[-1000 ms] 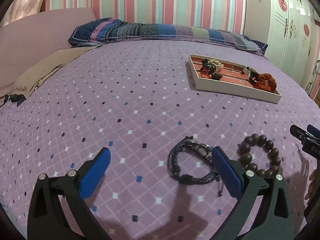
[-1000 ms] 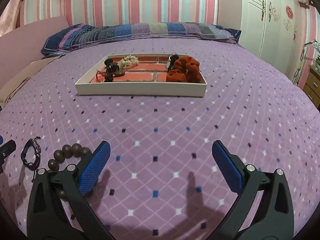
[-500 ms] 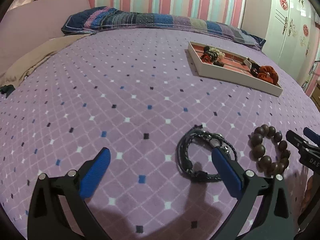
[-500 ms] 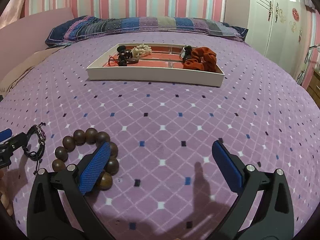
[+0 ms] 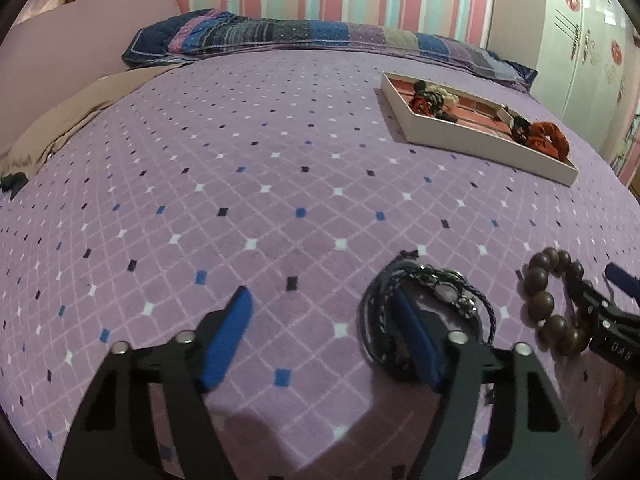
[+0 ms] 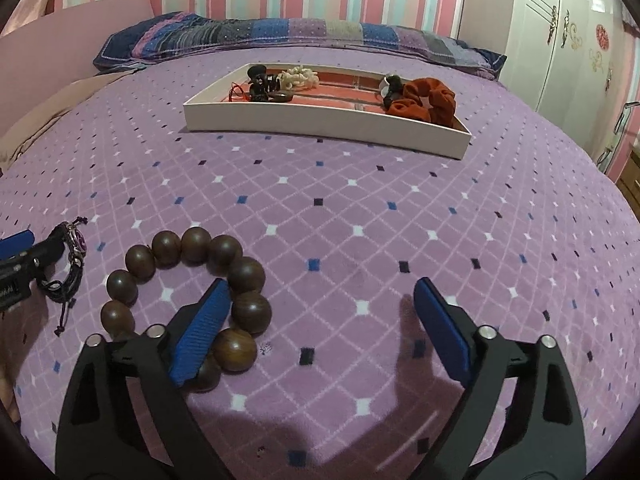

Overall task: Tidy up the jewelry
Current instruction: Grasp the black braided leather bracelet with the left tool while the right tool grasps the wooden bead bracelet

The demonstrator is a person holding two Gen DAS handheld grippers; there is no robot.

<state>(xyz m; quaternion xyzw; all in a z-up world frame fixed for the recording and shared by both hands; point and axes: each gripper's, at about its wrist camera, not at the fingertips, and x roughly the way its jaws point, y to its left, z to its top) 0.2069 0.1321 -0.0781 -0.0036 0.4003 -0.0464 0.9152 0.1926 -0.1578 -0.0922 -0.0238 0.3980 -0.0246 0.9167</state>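
Observation:
A dark braided bracelet [image 5: 430,300] with a metal charm lies on the purple bedspread. My left gripper [image 5: 320,340] is open and low over the bed; its right finger sits inside the bracelet's loop. A brown wooden bead bracelet [image 6: 192,280] lies to the right of it, also seen in the left wrist view [image 5: 550,300]. My right gripper [image 6: 316,332] is open; its left finger rests inside the bead loop. The white jewelry tray [image 6: 320,124] with a red lining stands farther back and holds an orange scrunchie [image 6: 424,100] and other pieces.
A striped pillow [image 6: 280,36] lies along the head of the bed. A white wardrobe [image 6: 580,40] stands at the right. A beige blanket [image 5: 72,112] lies at the left edge. The bedspread [image 6: 400,220] is bare between the bracelets and the tray.
Both grippers have come down and forward. The left gripper's right finger now sits inside the braided bracelet, and the right gripper's left finger inside the bead bracelet. The left jaws have narrowed.

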